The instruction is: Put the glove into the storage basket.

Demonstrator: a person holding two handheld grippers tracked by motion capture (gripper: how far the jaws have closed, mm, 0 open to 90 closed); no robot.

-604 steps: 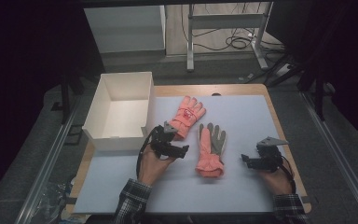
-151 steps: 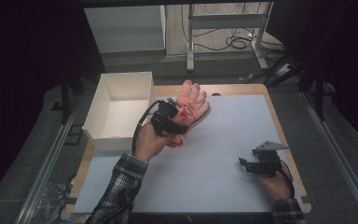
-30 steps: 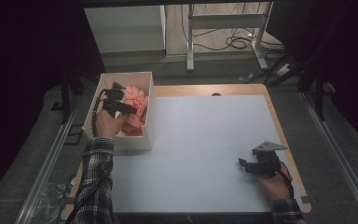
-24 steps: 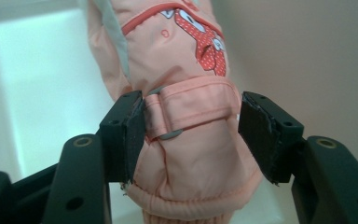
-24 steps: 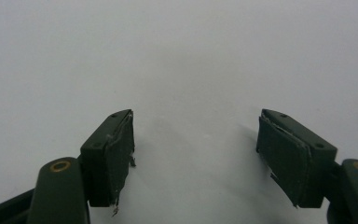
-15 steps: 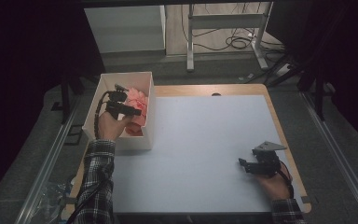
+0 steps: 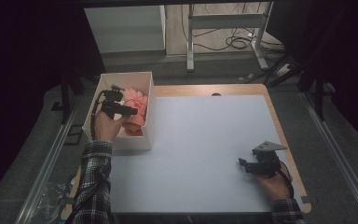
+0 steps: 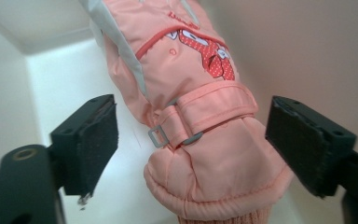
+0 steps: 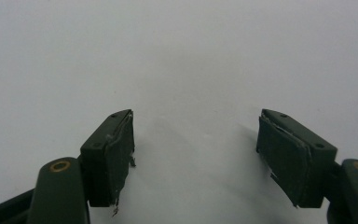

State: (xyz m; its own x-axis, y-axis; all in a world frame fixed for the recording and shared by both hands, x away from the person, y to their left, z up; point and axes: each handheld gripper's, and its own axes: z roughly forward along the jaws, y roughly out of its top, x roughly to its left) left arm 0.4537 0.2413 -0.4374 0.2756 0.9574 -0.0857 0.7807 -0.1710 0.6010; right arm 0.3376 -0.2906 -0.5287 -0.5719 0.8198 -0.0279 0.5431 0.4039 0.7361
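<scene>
A pink padded glove (image 8: 200,121) with a strap, a buckle and a red dotted patch lies inside the white box (image 7: 147,93) at the table's left edge. In the high view the pink gloves (image 7: 135,105) lie along the box's right wall. My left gripper (image 8: 191,144) hovers in the box with the glove's cuff between its jaws. Its jaws have just been opening, and the pads (image 8: 98,144) stand clear of the glove on both sides. My right gripper (image 9: 196,154) rests open over the bare white table sheet (image 9: 182,56), at the near right in the high view (image 7: 244,164).
The white sheet (image 7: 200,140) covers most of the wooden table. A metal rail (image 7: 46,158) runs along the table's left side. Beyond the far edge stand a white cabinet (image 7: 121,28) and a metal frame with cables (image 7: 223,28).
The left hand with its gripper has stayed in the box, and its jaws have spread apart off the glove. The right gripper has not moved.
</scene>
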